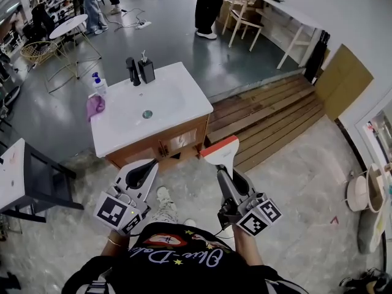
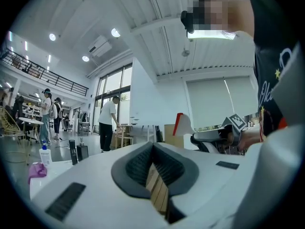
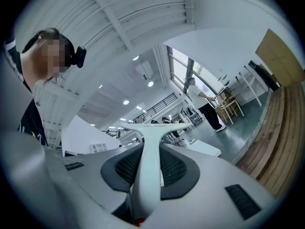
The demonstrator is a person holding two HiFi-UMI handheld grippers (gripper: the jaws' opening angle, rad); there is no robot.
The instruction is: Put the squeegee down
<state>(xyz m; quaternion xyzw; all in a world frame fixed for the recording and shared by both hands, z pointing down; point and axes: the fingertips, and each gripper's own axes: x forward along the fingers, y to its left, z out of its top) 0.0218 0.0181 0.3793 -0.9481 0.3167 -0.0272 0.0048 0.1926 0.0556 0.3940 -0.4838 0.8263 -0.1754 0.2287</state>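
At lower right, our right gripper's [image 1: 225, 177] jaws clench the squeegee [image 1: 220, 150] handle. At lower left, our left gripper's [image 1: 149, 165] jaws are closed on nothing.

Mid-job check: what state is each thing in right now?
Squeegee, held in the air, not yet put down.
Right gripper, shut on the squeegee's handle.
Left gripper, shut, empty.
Sink, basin bare.
Cloth, bunched at the sink's left edge.
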